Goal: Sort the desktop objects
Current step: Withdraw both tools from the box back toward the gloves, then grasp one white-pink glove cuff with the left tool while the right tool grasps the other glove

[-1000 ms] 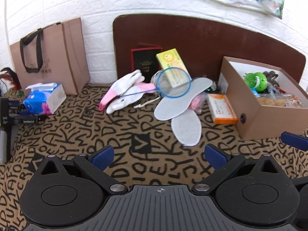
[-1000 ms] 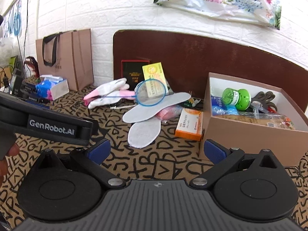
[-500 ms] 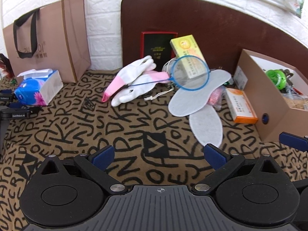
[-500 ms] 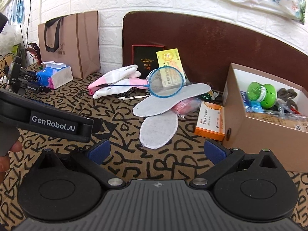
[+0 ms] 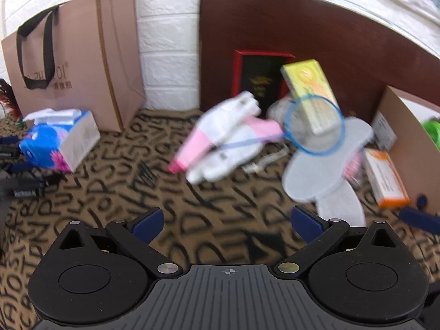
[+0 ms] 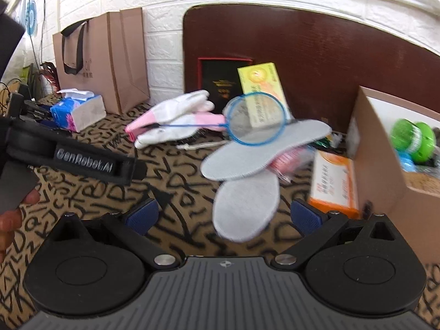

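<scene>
Left wrist view. The left gripper (image 5: 227, 217) is held wide apart with nothing between its blue-padded fingers (image 5: 147, 221), above a counter covered in tan cloth printed with black letters (image 5: 115, 192). Toward the counter's back edge a pair of white-and-pink fabric gloves (image 5: 220, 140) is seen, with the thin handle of a small blue-rimmed toy racket (image 5: 315, 126) laid across them. The racket's hoop rests against a yellow-green cardboard packet (image 5: 309, 88), which leans on a black red-edged box (image 5: 258, 79) set against a dark brown board (image 5: 302, 35). Two grey felt shoe insoles (image 5: 324, 165) are overlapped just right of the gloves. An orange-and-white carton (image 5: 386, 176) lies beside a brown open cardboard box (image 5: 407, 137) at the right edge. A blue tissue pack (image 5: 57, 140) and a tan paper carrier bag (image 5: 71, 55) are placed at the back left. The picture is blurred.

Right wrist view. The right gripper (image 6: 223, 217) is likewise spread wide and empty, over the counter's front area, with the lower insole just ahead of it. The black body of the left gripper and fingertips of a hand (image 6: 12, 211) are seen at the left edge. A green round plastic toy (image 6: 414, 137) lies inside the cardboard box.
</scene>
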